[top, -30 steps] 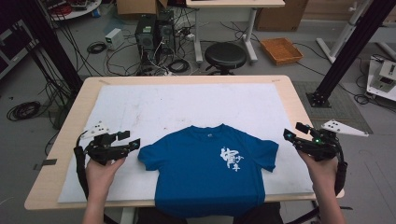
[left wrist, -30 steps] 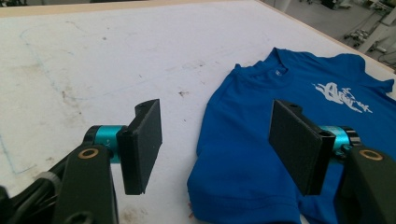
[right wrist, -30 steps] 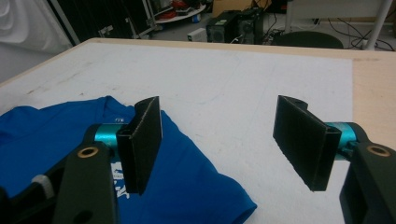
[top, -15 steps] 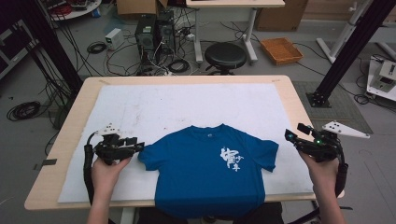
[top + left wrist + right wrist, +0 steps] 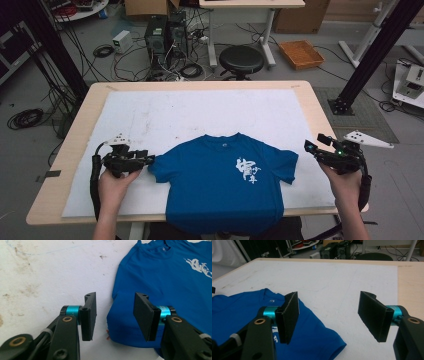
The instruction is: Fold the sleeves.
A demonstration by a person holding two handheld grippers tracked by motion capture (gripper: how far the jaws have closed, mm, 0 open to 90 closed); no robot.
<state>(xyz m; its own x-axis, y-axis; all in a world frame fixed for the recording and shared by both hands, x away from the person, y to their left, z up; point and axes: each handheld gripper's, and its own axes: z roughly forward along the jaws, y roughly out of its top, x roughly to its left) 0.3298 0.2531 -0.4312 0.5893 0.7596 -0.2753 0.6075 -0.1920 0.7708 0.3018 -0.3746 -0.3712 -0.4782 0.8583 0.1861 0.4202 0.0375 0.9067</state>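
Observation:
A blue T-shirt (image 5: 225, 185) with a white print lies face up on the white mat (image 5: 200, 110), its hem hanging over the near table edge. My left gripper (image 5: 148, 160) is at the tip of the shirt's left sleeve. In the left gripper view the sleeve edge (image 5: 125, 322) lies under the gap between the jaws of this gripper (image 5: 115, 315). These jaws have just been closing but the pads stand apart and press on nothing. My right gripper (image 5: 312, 146) hovers open just off the right sleeve (image 5: 319, 340), with bare mat between its jaws (image 5: 332, 315).
The mat covers most of the wooden table (image 5: 82, 120). Beyond the far edge stand a black stool (image 5: 241, 57), computer cases with cables (image 5: 165, 35) and an orange tray (image 5: 300, 52). Black frame posts (image 5: 370, 50) rise at the right.
The left gripper has edged slightly toward the sleeve and its jaws look narrower than a second ago. The right gripper and the shirt have not moved.

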